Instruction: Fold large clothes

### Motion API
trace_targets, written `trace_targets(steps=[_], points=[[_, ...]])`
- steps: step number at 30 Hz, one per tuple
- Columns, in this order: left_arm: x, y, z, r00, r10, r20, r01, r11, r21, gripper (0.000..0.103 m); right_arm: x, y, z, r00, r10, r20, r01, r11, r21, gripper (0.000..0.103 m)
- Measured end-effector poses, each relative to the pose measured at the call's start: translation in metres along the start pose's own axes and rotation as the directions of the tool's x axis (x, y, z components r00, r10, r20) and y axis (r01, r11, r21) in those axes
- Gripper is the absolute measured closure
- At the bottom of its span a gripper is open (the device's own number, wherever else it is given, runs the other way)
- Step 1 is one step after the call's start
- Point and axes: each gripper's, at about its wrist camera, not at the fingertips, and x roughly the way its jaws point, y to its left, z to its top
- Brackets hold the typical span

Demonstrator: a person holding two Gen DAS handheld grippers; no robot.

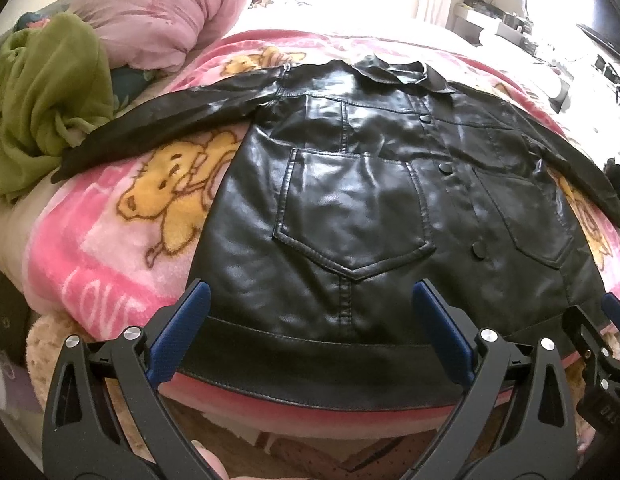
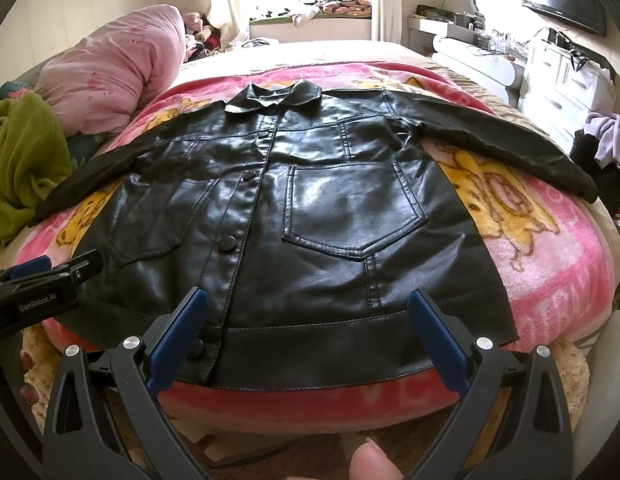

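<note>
The jacket (image 2: 310, 216), black and shiny like leather, lies spread flat and front-up on a pink blanket (image 2: 549, 264) printed with yellow bears, which covers the bed (image 2: 349, 50). Its collar points to 12 o'clock, its hem band runs along the near edge at 6 o'clock, and the sleeves stretch out toward 9 and 3 o'clock. The front is snapped closed, with a large patch pocket on each side of the button line. The left tongs (image 1: 310, 332) are released, blue-padded fingers spread wide on either side of the hem near the jacket's left corner, holding nothing. The right tongs (image 2: 308, 332) are likewise released, fingers apart over the hem band just right of the button line. In the right wrist view the left tongs show at 9 o'clock, beside the hem corner. A green garment (image 1: 50, 104) is bunched at 10 o'clock off the blanket, with a rolled pink quilt (image 2: 114, 68) behind it toward 11 o'clock.
</note>
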Motion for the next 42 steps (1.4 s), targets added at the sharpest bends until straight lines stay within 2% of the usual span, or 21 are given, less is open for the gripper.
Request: trace_targets(steps=[27, 34, 42], points=[[0.001, -0.007, 0.006, 1.000, -0.006, 0.012, 0.006, 1.000, 0.009, 0.008, -0.006, 0.001, 0.010, 1.000, 0.006, 0.022, -0.006, 1.000, -0.007, 0.004], [0.011, -0.016, 0.022, 1.000, -0.029, -0.008, 0.029, 0.999, 0.022, 0.008, -0.003, -0.008, 0.029, 1.000, 0.019, 0.016, -0.019, 0.999, 0.026, 0.004], [0.021, -0.034, 0.061, 0.999, -0.042, 0.004, 0.041, 0.997, 0.058, 0.008, 0.012, -0.027, 0.071, 1.000, 0.017, 0.021, -0.018, 0.998, 0.066, 0.004]])
